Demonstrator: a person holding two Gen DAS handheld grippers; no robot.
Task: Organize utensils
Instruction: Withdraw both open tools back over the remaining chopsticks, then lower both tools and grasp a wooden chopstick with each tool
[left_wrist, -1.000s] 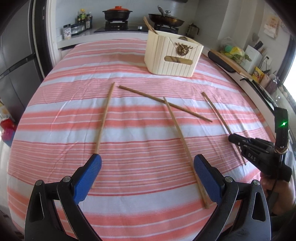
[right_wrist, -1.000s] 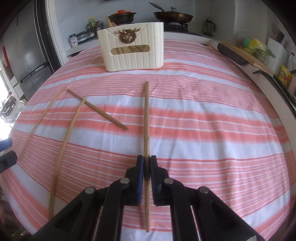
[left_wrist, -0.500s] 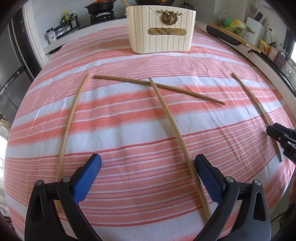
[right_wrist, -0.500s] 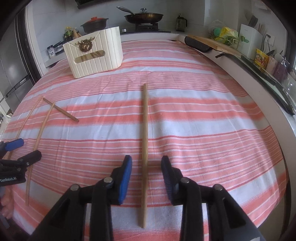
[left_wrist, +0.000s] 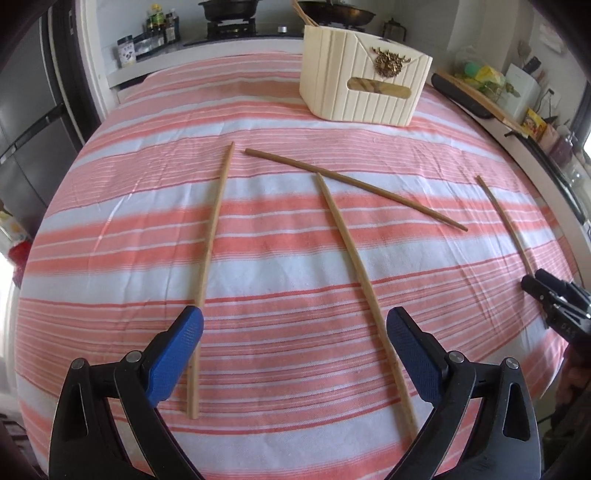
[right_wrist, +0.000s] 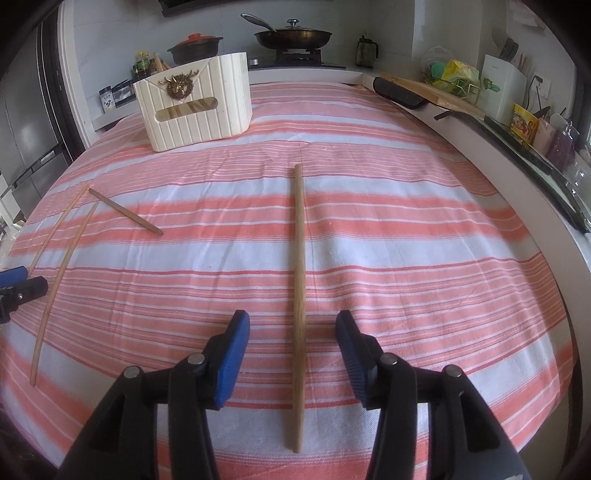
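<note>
Several wooden chopsticks lie on the striped cloth. In the left wrist view, a pale chopstick (left_wrist: 209, 236) runs under my left finger, another pale one (left_wrist: 360, 273) lies near my right finger, a darker one (left_wrist: 351, 184) lies across behind them, and one more (left_wrist: 504, 221) lies at the right. My left gripper (left_wrist: 293, 334) is open and empty above the cloth. My right gripper (right_wrist: 293, 332) is open, with a chopstick (right_wrist: 300, 280) lying on the cloth between its jaws. A cream slatted utensil box (left_wrist: 364, 92) stands at the far side; it also shows in the right wrist view (right_wrist: 195, 101).
The table (right_wrist: 406, 206) is covered by a pink and white striped cloth. A counter behind holds a stove with a pan (right_wrist: 291, 35) and a pot (right_wrist: 194, 46). Bottles and packets (right_wrist: 524, 118) line the right edge. A fridge (right_wrist: 26, 122) stands at the left.
My right gripper opened and let go of the chopstick, which now lies on the cloth between its jaws. My left gripper swung about over the cloth and stayed open.
</note>
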